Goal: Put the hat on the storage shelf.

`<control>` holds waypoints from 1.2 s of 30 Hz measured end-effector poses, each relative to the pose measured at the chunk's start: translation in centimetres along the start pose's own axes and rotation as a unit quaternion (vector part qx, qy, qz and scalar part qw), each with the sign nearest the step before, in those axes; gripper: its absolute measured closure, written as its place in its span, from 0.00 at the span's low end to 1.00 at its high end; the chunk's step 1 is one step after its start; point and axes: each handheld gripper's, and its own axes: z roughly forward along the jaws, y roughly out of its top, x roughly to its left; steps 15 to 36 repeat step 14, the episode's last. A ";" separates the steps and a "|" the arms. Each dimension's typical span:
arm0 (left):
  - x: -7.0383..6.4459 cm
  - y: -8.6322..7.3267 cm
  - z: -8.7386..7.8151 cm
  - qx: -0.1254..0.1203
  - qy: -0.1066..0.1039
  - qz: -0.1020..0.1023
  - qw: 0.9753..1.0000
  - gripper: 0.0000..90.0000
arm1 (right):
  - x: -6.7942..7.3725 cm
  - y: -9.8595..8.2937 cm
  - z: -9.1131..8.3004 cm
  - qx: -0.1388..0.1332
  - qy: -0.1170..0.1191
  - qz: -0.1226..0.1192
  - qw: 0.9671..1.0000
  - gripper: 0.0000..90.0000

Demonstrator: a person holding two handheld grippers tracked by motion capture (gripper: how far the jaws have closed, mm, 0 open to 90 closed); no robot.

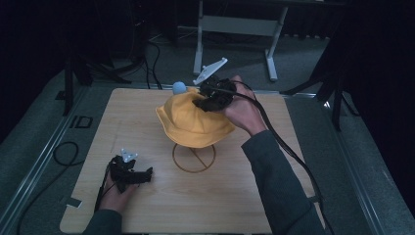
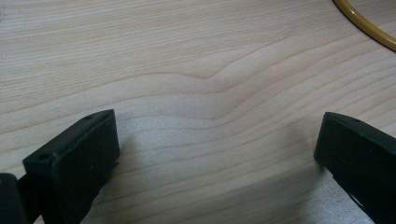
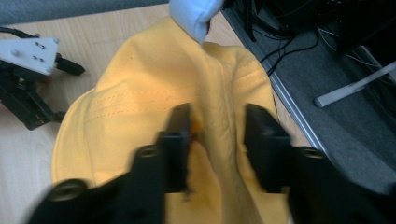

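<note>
Step in hand, as I judged it: lifting the yellow hat [image 1: 195,119] off, or setting it on, its stand [image 1: 194,157]. The right gripper [image 3: 218,140] was at the crown, jaws partly closed with a ridge of fabric bunched between them, seemingly pinched. The hat sat draped over the stand's pale blue knob [image 3: 193,14], just ahead of those jaws. The left gripper [image 1: 131,172] rested on the bench [image 2: 187,56], jaws wide apart and empty, the stand's ring base ahead. Next move would call for a firm hold and a straight lift clear of the knob.
</note>
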 end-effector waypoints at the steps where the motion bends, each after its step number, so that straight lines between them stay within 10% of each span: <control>1: 0.0 0.0 0.0 0.000 0.000 0.000 1.000 0.00 | 0.0 -0.1 -0.1 -0.003 -0.001 0.002 1.000 0.53; 9: 0.0 0.0 0.0 -0.001 0.000 -0.001 1.000 0.00 | 0.0 -0.3 -1.3 -0.030 -0.034 0.012 0.999 0.22; 36: 0.0 0.0 0.0 -0.001 0.000 -0.001 1.000 0.00 | -0.1 -0.5 -1.7 -0.032 -0.037 0.012 0.999 0.20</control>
